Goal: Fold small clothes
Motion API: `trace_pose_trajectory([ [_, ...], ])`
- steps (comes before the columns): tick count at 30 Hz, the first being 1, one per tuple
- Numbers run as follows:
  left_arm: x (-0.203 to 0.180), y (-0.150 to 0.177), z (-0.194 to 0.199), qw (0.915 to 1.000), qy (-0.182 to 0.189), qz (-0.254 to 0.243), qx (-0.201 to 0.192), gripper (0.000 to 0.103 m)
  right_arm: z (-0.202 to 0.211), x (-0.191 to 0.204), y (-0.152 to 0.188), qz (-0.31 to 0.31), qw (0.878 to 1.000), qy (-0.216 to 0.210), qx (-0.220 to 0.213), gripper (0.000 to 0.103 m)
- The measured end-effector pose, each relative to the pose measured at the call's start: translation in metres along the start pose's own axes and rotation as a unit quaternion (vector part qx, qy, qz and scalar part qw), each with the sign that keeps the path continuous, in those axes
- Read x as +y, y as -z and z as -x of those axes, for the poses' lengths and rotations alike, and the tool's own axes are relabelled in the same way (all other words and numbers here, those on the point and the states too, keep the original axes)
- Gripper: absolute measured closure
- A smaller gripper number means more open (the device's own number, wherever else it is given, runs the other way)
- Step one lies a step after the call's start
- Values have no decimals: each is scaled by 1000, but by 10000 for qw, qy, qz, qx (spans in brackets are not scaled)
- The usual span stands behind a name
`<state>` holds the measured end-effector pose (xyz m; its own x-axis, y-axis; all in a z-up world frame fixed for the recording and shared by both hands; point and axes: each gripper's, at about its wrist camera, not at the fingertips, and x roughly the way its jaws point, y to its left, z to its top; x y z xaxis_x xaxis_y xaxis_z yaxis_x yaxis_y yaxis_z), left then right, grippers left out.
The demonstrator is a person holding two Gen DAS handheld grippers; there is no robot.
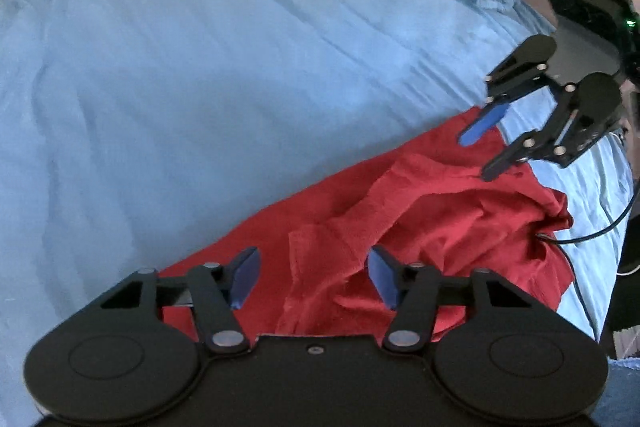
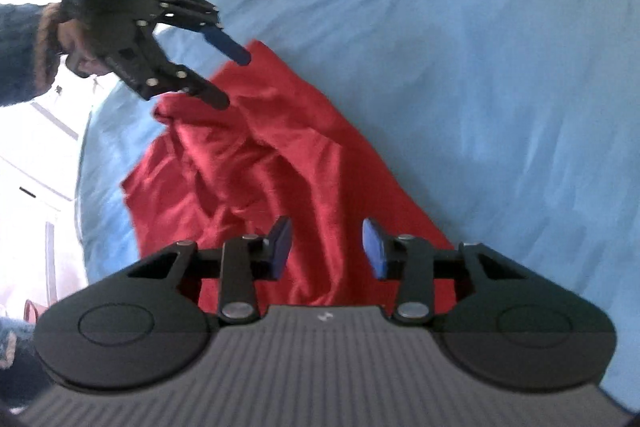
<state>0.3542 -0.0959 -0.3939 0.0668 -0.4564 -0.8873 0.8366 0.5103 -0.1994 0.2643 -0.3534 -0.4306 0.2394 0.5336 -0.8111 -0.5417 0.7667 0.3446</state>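
Red garment [image 1: 420, 211] lay crumpled on the blue bedsheet [image 1: 200, 87], one long edge fairly straight, the middle bunched in ridges. Left gripper [image 1: 314, 277] hovered over the near end, jaws spread, nothing between them. Right gripper [image 1: 476, 155] sat at the far end, jaws also spread, lower finger at or just above the cloth; contact could not be confirmed. A black cable [image 1: 592, 233] ran just beside the garment's rumpled corner.

Risks, as judged: a pinch into the bunched folds may catch several layers, giving a skewed fold. The bedsheet may be caught along with the cloth. The cable may snag the corner when it is lifted.
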Motion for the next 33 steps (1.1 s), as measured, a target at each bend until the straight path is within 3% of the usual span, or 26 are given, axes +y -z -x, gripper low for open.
trace_pose_trajectory([
  [6,5,0,-14,9989,46,32,473,42,-17,-12,-1,-125,9997,-139,177,47],
  [7,7,1,-17,9984,81,74,550,50,-18,-12,0,-150,9994,-181,243,55],
  [8,8,3,-20,9982,122,115,584,62,-17,-14,1,-158,9990,-266,322,83],
  [9,9,5,-21,9976,140,167,654,99,-17,-14,2,-152,9985,-328,404,84],
  [15,-7,22,11,9973,341,-58,642,97,18,14,7,224,9972,-624,339,85],
  [21,-51,71,69,9926,720,-481,851,97,58,71,35,609,9894,-1142,653,85],
  [27,-72,132,58,9887,833,-406,1175,97,36,115,86,423,9857,-1343,928,85],
  [29,-74,147,46,9900,687,-404,1168,93,21,122,101,515,9889,-1071,888,82],
  [31,-71,156,31,9900,635,-256,1231,73,9,120,113,398,9902,-942,948,78],
  [33,-69,160,28,9902,717,-75,1200,61,6,114,122,194,9898,-920,1067,63],
])
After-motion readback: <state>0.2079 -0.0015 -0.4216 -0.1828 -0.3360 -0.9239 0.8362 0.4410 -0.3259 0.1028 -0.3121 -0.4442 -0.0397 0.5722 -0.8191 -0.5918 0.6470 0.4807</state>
